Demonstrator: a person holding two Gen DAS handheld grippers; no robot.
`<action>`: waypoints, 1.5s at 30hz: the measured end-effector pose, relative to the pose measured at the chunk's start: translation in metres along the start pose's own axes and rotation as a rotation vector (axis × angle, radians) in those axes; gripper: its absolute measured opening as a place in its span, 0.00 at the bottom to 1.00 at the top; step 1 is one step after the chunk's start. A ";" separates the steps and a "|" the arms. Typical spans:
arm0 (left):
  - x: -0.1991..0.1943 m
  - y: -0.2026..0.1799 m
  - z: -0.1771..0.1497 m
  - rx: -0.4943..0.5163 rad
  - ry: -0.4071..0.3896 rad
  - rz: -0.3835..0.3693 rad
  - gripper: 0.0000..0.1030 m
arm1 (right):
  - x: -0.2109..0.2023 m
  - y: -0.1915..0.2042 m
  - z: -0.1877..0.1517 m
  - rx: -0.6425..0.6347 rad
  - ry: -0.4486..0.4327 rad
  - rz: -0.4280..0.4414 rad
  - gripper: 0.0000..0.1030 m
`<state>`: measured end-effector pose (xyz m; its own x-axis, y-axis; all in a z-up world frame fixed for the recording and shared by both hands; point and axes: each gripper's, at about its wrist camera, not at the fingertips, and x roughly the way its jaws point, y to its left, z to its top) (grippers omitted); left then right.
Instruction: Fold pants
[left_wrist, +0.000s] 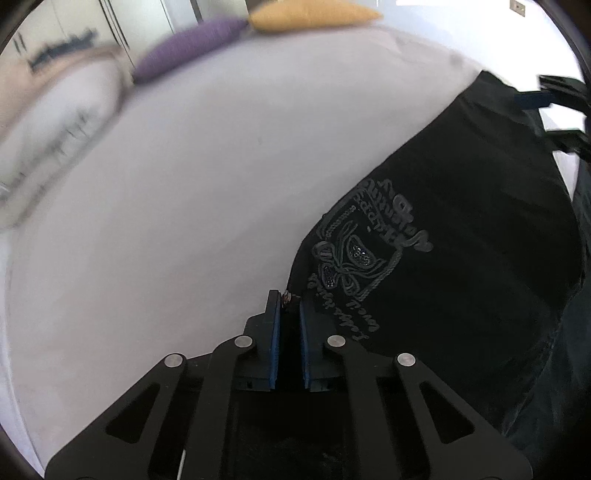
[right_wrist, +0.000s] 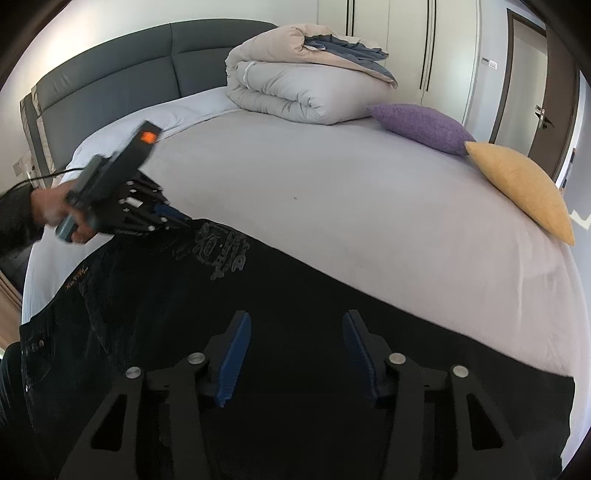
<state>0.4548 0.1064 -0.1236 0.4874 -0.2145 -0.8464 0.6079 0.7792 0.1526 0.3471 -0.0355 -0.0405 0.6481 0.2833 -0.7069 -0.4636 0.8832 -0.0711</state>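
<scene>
Black pants (left_wrist: 461, 240) with a grey embroidered design lie spread on the pale bed sheet (left_wrist: 166, 221). My left gripper (left_wrist: 290, 299) is shut on the pants' edge, next to a small metal rivet. In the right wrist view the pants (right_wrist: 258, 314) stretch across the near part of the bed, and my left gripper (right_wrist: 173, 218) grips their far edge by the design. My right gripper (right_wrist: 295, 325) is open above the dark fabric, holding nothing. It also shows at the right edge of the left wrist view (left_wrist: 554, 114).
A rolled duvet (right_wrist: 306, 85) lies at the head of the bed by the grey headboard (right_wrist: 129, 77). A purple cushion (right_wrist: 421, 125) and a yellow cushion (right_wrist: 524, 188) lie along the bed's right side. Wardrobes and a door stand behind.
</scene>
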 end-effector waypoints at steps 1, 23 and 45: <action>-0.007 -0.008 -0.004 0.015 -0.030 0.032 0.08 | 0.003 0.001 0.003 -0.012 0.004 -0.004 0.53; -0.085 -0.056 -0.036 0.053 -0.257 0.148 0.07 | 0.085 0.050 0.043 -0.313 0.215 0.011 0.09; -0.151 -0.106 -0.103 -0.059 -0.256 0.094 0.07 | -0.013 0.162 -0.032 -0.097 0.106 0.177 0.04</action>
<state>0.2526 0.1168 -0.0648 0.6870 -0.2757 -0.6723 0.5186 0.8341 0.1879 0.2443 0.0923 -0.0652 0.4865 0.3853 -0.7841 -0.6239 0.7815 -0.0031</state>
